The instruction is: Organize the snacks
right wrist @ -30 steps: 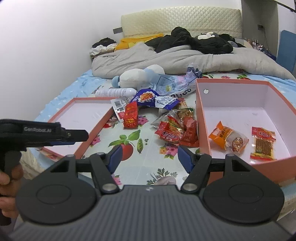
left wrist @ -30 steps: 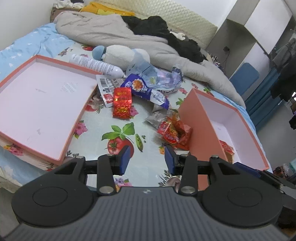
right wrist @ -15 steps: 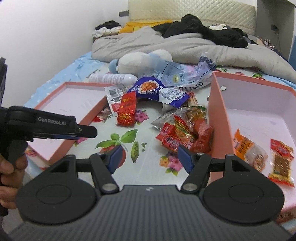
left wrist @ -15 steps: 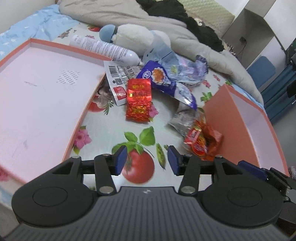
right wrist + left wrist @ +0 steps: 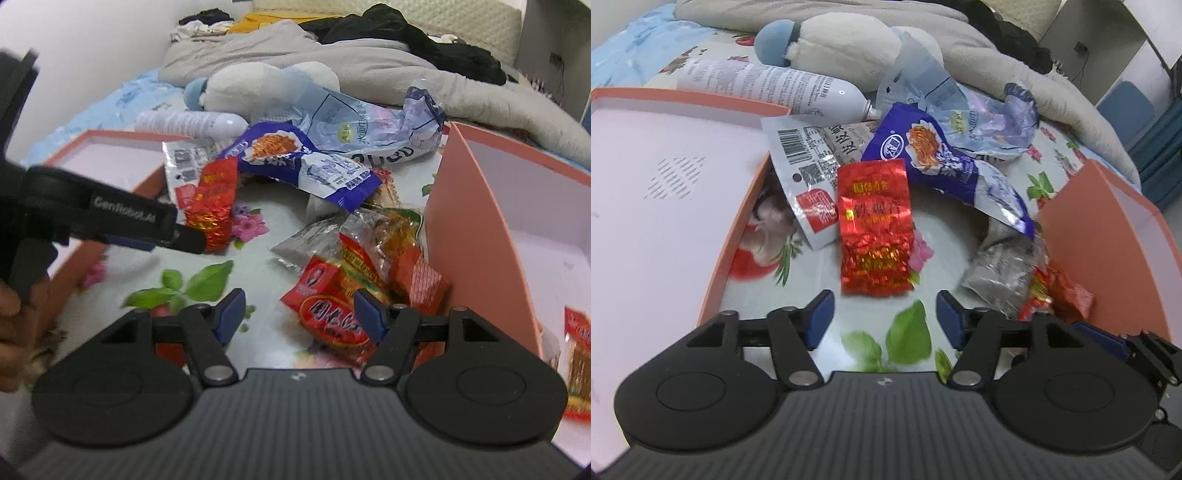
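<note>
**Two open grippers close in on the snack pile between the boxes**

At the left lies a shallow orange box lid (image 5: 713,110) with a pale pink inside; the part in view holds nothing. Just beside its edge sits the red foil packet (image 5: 873,229), flat on the flowered bedsheet (image 5: 938,229), its top edge overlapping a white barcode pouch (image 5: 803,166). The left gripper (image 5: 884,319) hovers right before it, jaws spread and lately widening, nothing between them. The packet looks light, crinkly and slick, so a pinch across its near short edge seems the safest hold. In the middle a blue noodle bag (image 5: 295,162) lies loosely over other wrappers, soft and floppy. Further right, the right gripper (image 5: 299,312) stands apart-jawed over a red wrapper (image 5: 325,314) in a heap against the deep orange box (image 5: 476,229). That box holds a brown snack strip (image 5: 578,354) at least; the rest is out of sight
</note>
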### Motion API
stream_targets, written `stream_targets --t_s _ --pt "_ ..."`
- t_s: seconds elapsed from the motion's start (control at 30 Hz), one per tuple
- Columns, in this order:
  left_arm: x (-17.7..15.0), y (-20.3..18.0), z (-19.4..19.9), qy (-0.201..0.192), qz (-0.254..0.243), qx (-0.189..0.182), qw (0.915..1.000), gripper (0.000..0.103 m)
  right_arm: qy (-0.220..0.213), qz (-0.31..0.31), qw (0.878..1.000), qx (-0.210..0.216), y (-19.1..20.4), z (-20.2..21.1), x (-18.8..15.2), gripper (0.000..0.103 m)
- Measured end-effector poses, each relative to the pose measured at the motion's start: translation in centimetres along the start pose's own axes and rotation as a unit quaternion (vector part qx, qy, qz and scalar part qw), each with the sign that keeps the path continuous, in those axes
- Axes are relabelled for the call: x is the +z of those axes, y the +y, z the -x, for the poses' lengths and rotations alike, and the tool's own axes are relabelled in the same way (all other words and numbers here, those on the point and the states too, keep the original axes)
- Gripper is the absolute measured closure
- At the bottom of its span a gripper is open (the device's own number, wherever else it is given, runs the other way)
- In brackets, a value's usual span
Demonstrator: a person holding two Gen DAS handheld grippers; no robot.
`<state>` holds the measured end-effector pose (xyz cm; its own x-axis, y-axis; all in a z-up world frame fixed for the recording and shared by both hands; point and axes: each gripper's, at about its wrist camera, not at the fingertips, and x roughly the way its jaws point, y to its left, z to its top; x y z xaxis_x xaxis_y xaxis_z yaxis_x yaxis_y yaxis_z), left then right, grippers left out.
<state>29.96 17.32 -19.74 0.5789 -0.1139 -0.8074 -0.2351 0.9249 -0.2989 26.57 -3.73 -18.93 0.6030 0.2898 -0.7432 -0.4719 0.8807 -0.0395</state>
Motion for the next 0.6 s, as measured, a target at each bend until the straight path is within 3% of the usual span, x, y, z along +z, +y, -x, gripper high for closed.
stream_targets --t_s 0.13,0.33,0.47,0.6 --pt "0.8 -0.3 -1.7 -0.003 -0.008 0.011 0.9999 0.03 -0.002 0.011 1.0 -0.013 0.3 -1.5 0.2 0.036" --pt "1.4 -1.3 -3.0 -0.021 -0.021 0.013 0.9995 0.031 0.008 0.072 0.995 -0.067 1.6 -3.5 -0.2 0.036" --pt "1.6 -1.7 -4.2 -0.024 -0.031 0.028 0.9988 0.032 0.019 0.063 0.996 -0.059 1.3 -4.1 -0.4 0.037" --pt "1.7 -2.0 -4.5 -0.029 -0.042 0.041 0.9978 0.046 0.018 0.053 0.997 -0.055 1.1 -3.9 -0.5 0.049"
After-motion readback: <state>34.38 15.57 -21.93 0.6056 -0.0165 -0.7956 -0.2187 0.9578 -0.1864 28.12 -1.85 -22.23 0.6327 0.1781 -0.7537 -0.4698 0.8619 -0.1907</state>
